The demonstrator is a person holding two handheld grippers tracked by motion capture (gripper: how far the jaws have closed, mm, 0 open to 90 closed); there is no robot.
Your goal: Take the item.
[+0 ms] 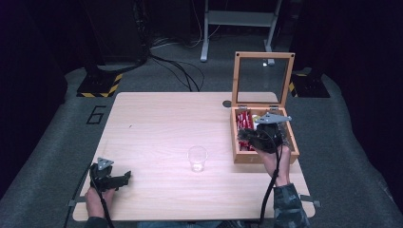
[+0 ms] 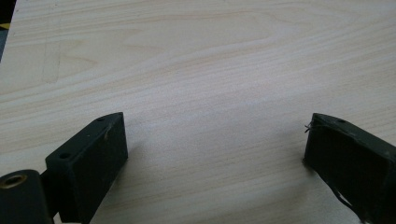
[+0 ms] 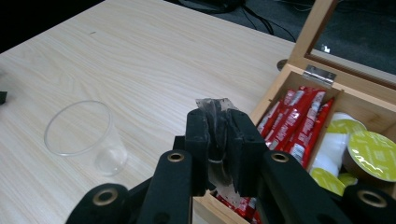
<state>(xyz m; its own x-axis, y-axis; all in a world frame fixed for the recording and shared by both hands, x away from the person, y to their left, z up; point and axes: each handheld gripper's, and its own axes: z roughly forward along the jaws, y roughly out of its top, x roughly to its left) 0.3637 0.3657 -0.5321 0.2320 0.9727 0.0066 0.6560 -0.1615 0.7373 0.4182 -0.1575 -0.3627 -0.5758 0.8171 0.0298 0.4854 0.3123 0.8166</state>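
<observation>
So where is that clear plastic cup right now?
In the high view the clear plastic cup stands upright near the middle of the table's front half, just left of the open wooden box.

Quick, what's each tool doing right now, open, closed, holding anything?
Left tool: open, holding nothing.
Right tool: closed on a dark packet.

Each black hand-held gripper (image 1: 110, 176) carries a grey plate; camouflage sleeve (image 1: 286, 204).

Light wood table (image 1: 157, 123). Clear plastic cup (image 1: 197, 158) upright near the front-centre. Wooden box (image 1: 264, 154) at right, glass lid (image 1: 263, 78) standing open, red sachets (image 1: 244, 118) inside. Right gripper (image 1: 256, 135) over the box's front half. Left gripper (image 1: 124, 178) resting at the front-left corner.
</observation>
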